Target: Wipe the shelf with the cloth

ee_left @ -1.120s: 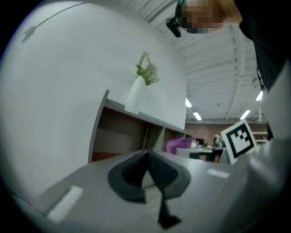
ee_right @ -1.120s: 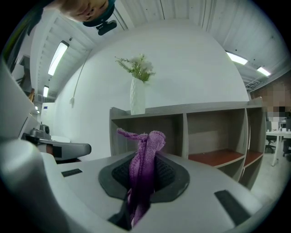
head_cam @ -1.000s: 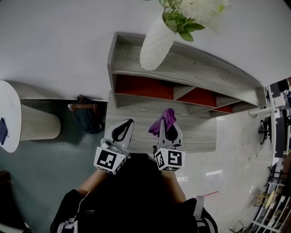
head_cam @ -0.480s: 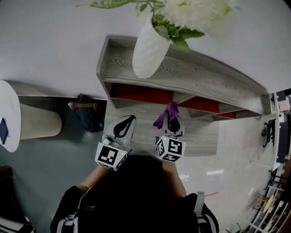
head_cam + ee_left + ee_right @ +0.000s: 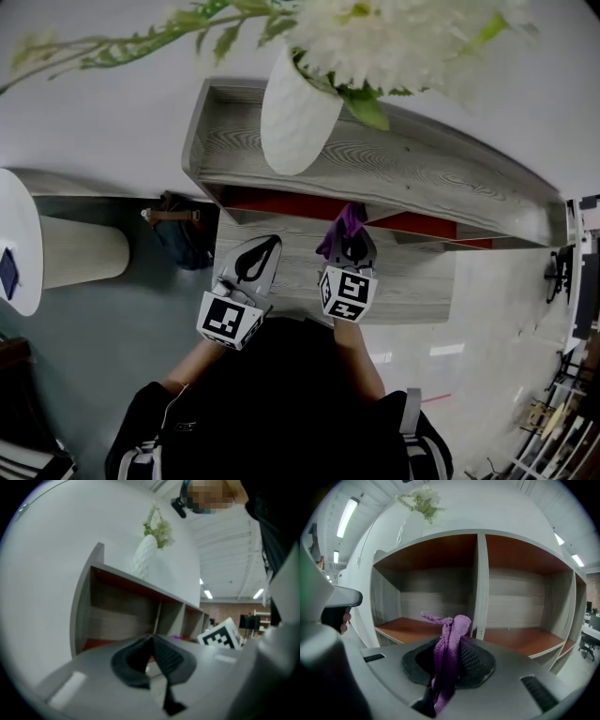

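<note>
Head view: vase [image 5: 298, 117] tops shelf [image 5: 422, 178].

White vase [image 5: 298, 117]: upright on top board of shelf [image 5: 422, 178], near its left end, back edge. White flowers [image 5: 412, 37] and green leaves spread out of it.
Dark bag [image 5: 183, 234], brown strap: on floor [image 5: 94, 356], just beside the shelf's left end.
Round white table [image 5: 21, 225]: far left, beige cylindrical base [image 5: 84, 251]. Small dark-blue flat item [image 5: 7, 270] at its edge.
</note>
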### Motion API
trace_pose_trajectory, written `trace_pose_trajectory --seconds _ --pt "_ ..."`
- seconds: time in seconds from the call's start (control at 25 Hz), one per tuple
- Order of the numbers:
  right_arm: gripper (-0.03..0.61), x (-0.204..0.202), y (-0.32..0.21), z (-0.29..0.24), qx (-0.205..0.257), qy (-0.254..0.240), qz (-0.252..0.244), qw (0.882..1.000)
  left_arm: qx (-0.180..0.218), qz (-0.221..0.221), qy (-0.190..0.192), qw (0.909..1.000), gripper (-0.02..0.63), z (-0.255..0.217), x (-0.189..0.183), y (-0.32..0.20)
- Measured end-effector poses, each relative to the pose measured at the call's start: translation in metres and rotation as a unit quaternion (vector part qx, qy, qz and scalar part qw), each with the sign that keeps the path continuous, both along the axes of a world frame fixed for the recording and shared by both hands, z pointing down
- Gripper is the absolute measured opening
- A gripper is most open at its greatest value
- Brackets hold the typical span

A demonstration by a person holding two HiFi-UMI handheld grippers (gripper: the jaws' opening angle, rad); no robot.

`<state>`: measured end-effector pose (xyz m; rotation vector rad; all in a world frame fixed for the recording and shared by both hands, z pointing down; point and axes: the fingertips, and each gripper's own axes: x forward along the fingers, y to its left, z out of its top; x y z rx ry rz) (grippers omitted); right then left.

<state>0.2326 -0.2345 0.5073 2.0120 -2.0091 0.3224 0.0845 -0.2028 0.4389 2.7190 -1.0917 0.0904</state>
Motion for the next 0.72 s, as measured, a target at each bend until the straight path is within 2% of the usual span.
trace_pose_trajectory --seconds 0.52,0.72 --pt "0.049 -0.001 -0.026 0.016 -0.036 0.007 -0.004 0.999 -0.011 -0.006 0.004 0.9999 0.005 0.007 -0.002 -0.015" --pt "0.049 -0.003 -0.031 0.017 -0.055 0.034 -0.007 0.998 -0.010 -0.009 0.009 0.9999 0.005 0.006 -0.004 -0.016"
